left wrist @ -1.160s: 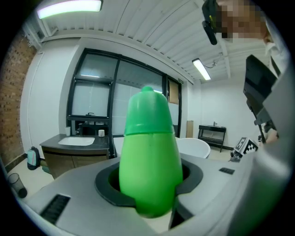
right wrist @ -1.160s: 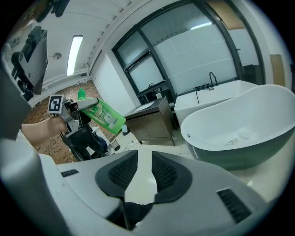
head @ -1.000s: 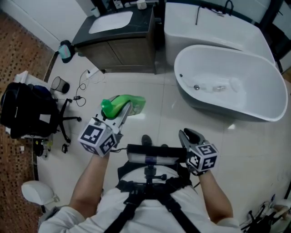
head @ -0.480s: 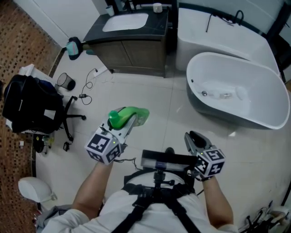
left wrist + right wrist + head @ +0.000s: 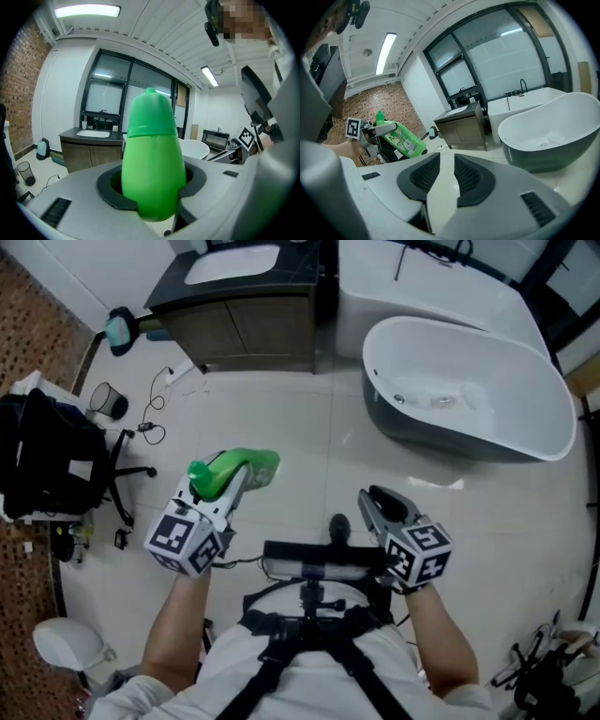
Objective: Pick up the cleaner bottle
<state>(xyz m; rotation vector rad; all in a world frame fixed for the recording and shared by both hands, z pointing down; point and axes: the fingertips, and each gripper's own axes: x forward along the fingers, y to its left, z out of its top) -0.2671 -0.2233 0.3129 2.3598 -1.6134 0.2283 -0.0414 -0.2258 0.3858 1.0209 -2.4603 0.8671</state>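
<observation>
Head view: cleaner bottle (image 5: 248, 465) crosswise, cap (image 5: 200, 471) leftward.

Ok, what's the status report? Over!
Left gripper shut on cleaner bottle, held off the floor. Right gripper open, empty. Nothing in the way.

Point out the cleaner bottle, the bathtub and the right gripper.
cleaner bottle (image 5: 249, 463): head view, green body.
bathtub (image 5: 487, 357): head view, white inner wall.
right gripper (image 5: 370, 498): head view, midway between its fingertips.

The person wears a white shirt (image 5: 228, 667) under black harness straps (image 5: 274, 664) (with a black bar (image 5: 319, 559) in front). The left gripper (image 5: 240, 481) and right gripper (image 5: 371, 496) are pale grey, each bearing a black-and-white marker cube (image 5: 183, 538).
</observation>
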